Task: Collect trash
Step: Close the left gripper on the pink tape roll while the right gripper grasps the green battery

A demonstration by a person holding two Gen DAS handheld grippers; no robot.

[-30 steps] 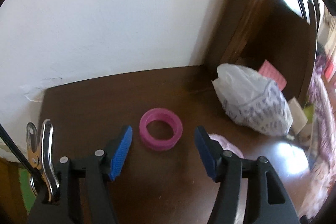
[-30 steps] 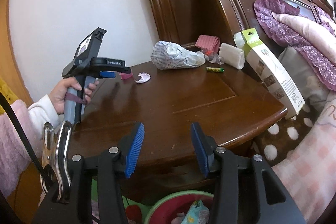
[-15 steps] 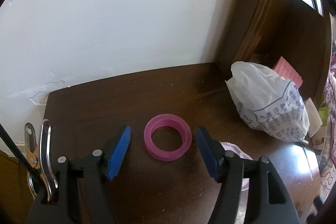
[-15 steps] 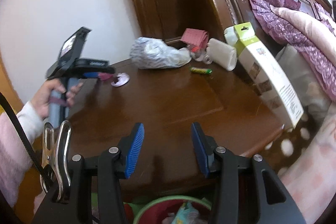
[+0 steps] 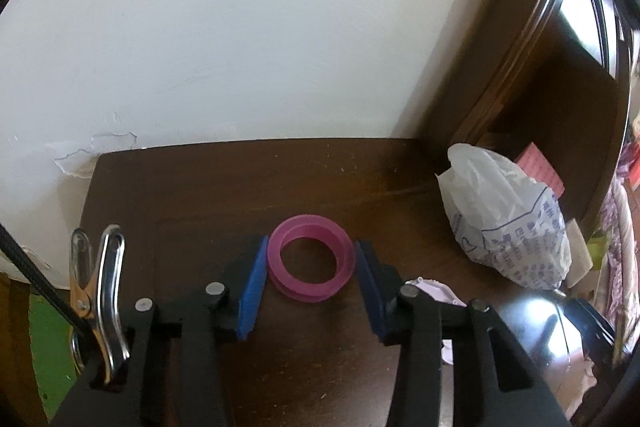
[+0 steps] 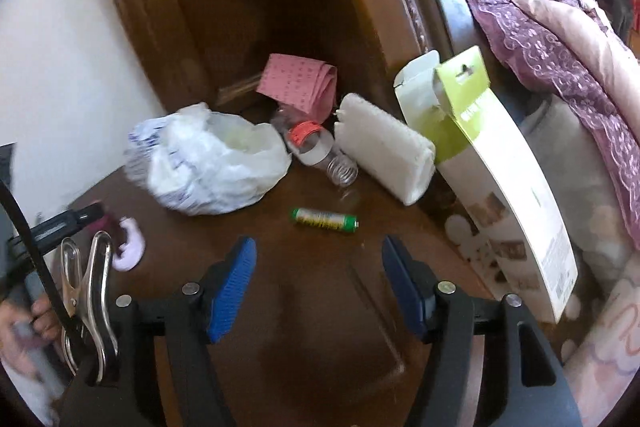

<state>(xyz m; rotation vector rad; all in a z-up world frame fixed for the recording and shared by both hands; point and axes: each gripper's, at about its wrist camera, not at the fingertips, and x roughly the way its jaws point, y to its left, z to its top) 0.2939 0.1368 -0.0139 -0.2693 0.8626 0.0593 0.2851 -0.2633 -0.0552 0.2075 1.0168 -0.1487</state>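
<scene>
Since the earlier frame, the left tongs [image 5: 310, 285] have narrowed around the pink plastic ring [image 5: 311, 263] on the dark wooden tabletop [image 5: 224, 195]; they are closing, pads seemingly just touching its sides. Right tongs [image 6: 316, 287], opening and empty, have swung toward the green battery [image 6: 324, 219]. Best practice: squeeze squarely across the rim, then lift straight.

Lilac scrap [image 5: 434, 287] half-hidden (behind tool)

A pink ring [image 5: 311, 257] lies flat on the dark wooden table [image 5: 240, 187], close to the wall. A green battery [image 6: 324, 219] lies on its side farther along. The crumpled white bag [image 6: 208, 163] may be empty.
</scene>
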